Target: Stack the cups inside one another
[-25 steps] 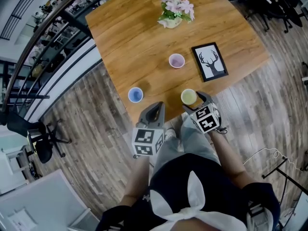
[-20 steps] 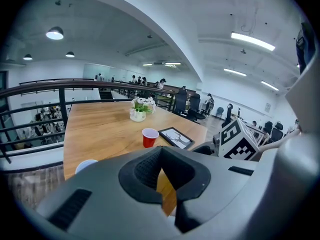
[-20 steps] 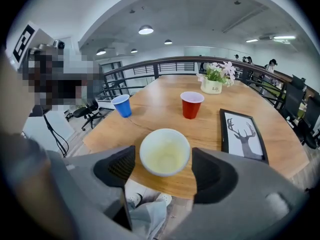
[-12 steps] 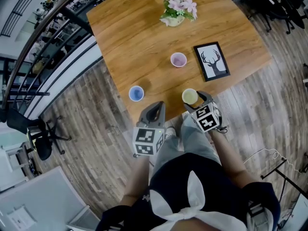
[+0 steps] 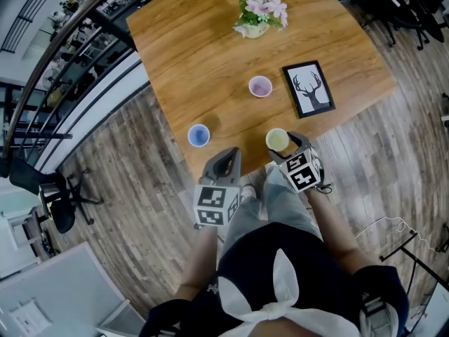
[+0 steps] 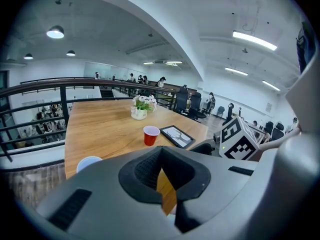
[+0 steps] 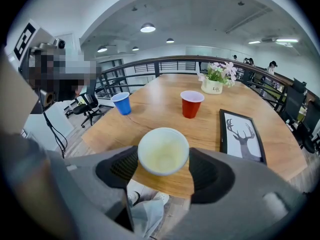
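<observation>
Both jaws of the right hand-held gripper (image 7: 162, 168) are spread wide and have just been closing beside the yellow cup (image 7: 163, 151), set upright at the table (image 7: 165, 109) edge. On the left hand-held gripper (image 6: 164, 184) the jaws are drawn almost together, empty.

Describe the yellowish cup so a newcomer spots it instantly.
Find the wooden table, then the framed deer picture on it. Down-left of that picture in the head view, at the table's edge, stands the cup: pale yellow, unlike the blue cup and red cup.
</observation>
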